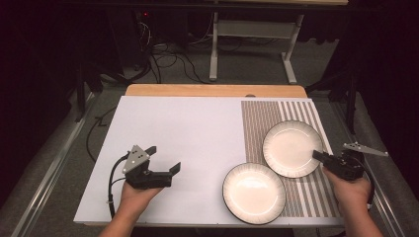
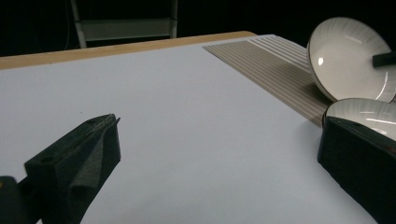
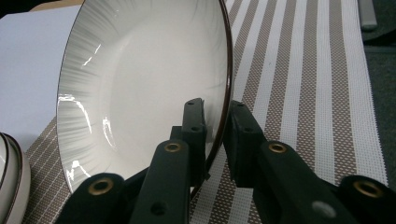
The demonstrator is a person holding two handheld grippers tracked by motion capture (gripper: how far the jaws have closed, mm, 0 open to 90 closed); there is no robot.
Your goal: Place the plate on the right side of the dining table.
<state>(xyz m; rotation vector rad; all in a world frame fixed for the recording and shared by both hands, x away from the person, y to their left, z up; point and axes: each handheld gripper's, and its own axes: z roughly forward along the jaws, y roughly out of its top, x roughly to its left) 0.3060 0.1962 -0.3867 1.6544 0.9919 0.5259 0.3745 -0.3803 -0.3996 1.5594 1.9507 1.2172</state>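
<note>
On the table (image 1: 163,128), a mat (image 1: 257,128) covers the right part. The far plate (image 1: 291,147) lies on the mat near the right edge. The near plate (image 1: 253,192) sits just beside it, toward the front edge, half on the mat's left border. The left gripper (image 1: 165,165) is over the front-left area, well apart from both plates; the right gripper (image 1: 318,157) is at the far plate's right rim.

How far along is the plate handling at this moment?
Looks done: the near plate lies flat at the mat's left edge, and the left gripper is open and apart from it. In hand: the right gripper pinches the far plate's rim, its jaws astride it. Left: setting that plate down, probably, and letting go.
</note>
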